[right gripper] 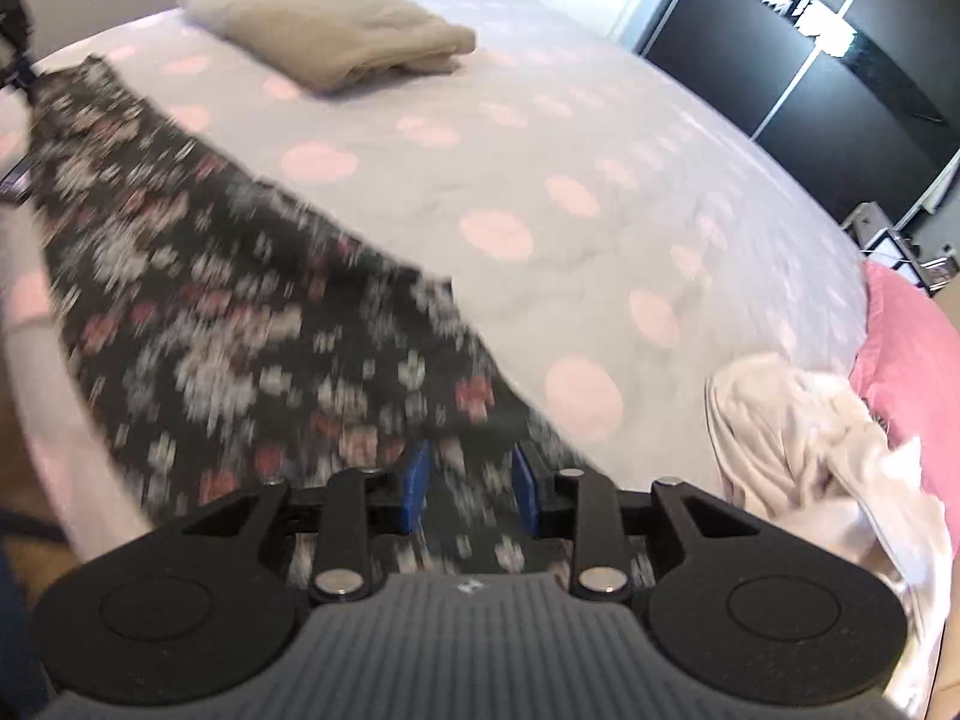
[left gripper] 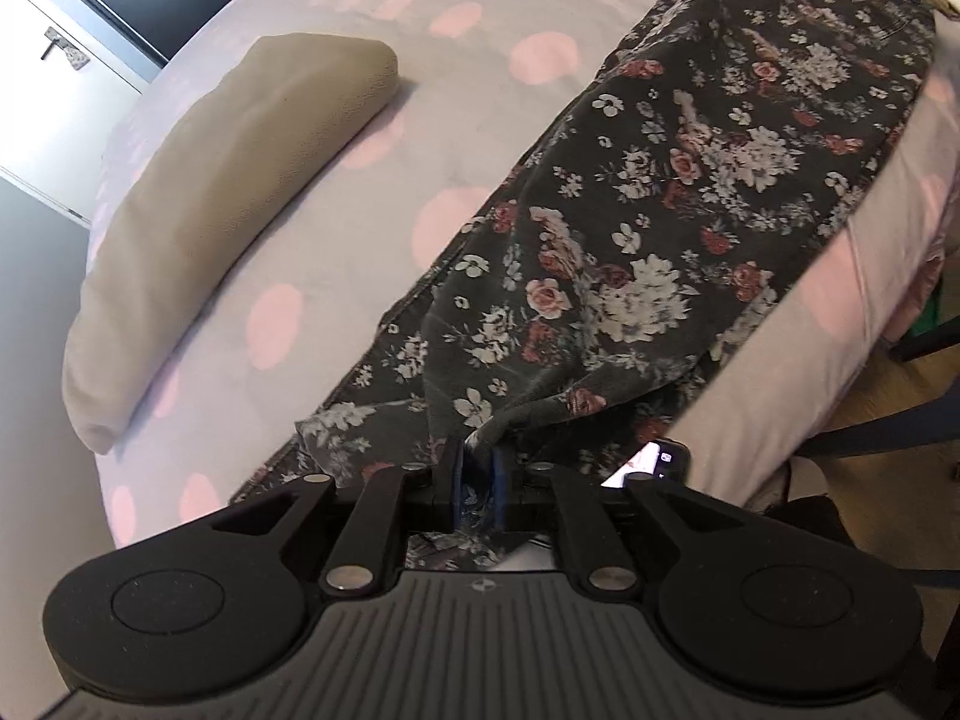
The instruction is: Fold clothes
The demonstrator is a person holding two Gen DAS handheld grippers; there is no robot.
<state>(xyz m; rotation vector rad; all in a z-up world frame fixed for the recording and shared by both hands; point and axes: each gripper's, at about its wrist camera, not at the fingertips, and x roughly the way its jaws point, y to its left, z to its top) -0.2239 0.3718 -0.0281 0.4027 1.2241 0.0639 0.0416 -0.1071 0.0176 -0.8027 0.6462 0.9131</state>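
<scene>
Holding nothing, my right claw (right gripper: pixel 471 483) gapes wide above the flowery dress (right gripper: pixel 198 300). My left claw (left gripper: pixel 477 480) stands narrow, cloth bunched between its pads, perhaps to keep that end straight on the bed (left gripper: pixel 360 138).

A bed (left gripper: pixel 384 60) with a grey, pink-dotted cover carries a long dark floral garment (left gripper: pixel 690 192) spread near its edge. A folded beige garment (left gripper: pixel 228 192) lies apart from it. A crumpled white cloth (right gripper: pixel 804 438) sits beside a pink pillow (right gripper: pixel 912 348).

I can read no word, number or brand anywhere in my two views. The lit phone screen (left gripper: pixel 645 463) beside my left tool (left gripper: pixel 478 471) shows only marks too small to make out
</scene>
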